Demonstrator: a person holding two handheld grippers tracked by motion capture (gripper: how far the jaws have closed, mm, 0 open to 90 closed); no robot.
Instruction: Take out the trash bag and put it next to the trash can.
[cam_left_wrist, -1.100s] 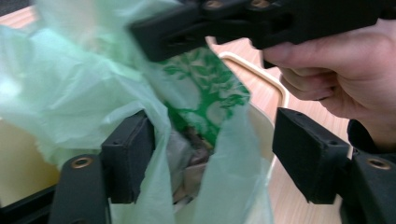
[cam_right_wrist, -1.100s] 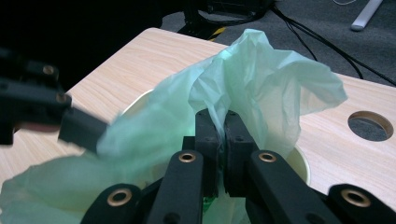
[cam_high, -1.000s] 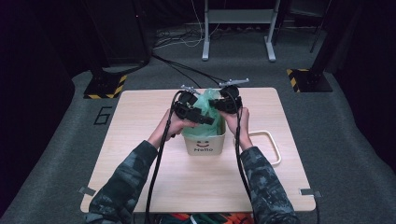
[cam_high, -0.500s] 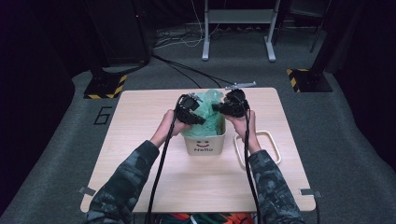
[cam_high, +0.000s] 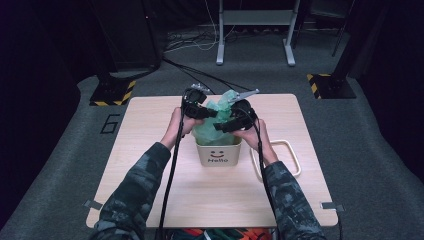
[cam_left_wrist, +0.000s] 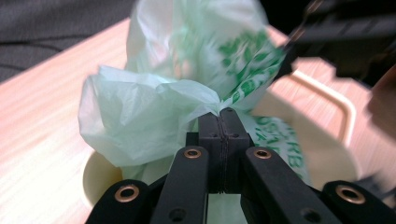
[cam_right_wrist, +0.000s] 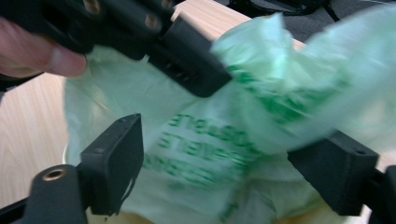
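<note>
A cream bin (cam_high: 218, 152) with a smiley face and "Hello" stands mid-table. A pale green plastic bag (cam_high: 215, 120) bulges out of its top. My left gripper (cam_high: 212, 114) reaches in from the left, shut on a twisted fold of the bag (cam_left_wrist: 140, 107); its jaws (cam_left_wrist: 223, 112) meet flat with the film pinched at the tips. My right gripper (cam_high: 220, 126) comes in from the right. Its jaws have just been opening and stand wide (cam_right_wrist: 224, 158), with printed bag film (cam_right_wrist: 280, 93) loose between them, not pressed. The left gripper (cam_right_wrist: 187, 56) shows just beyond.
The bin sits on a light wooden table (cam_high: 150, 175). A cream rectangular loop (cam_high: 292, 162) lies flat just right of the bin. Black cables trail from both grippers toward the near edge. Dark floor, stand legs and striped markers lie beyond the table.
The left gripper's jaws have shut on the bag. The right gripper's jaws have opened and let the film go. The two hands have drawn slightly apart over the bin.
</note>
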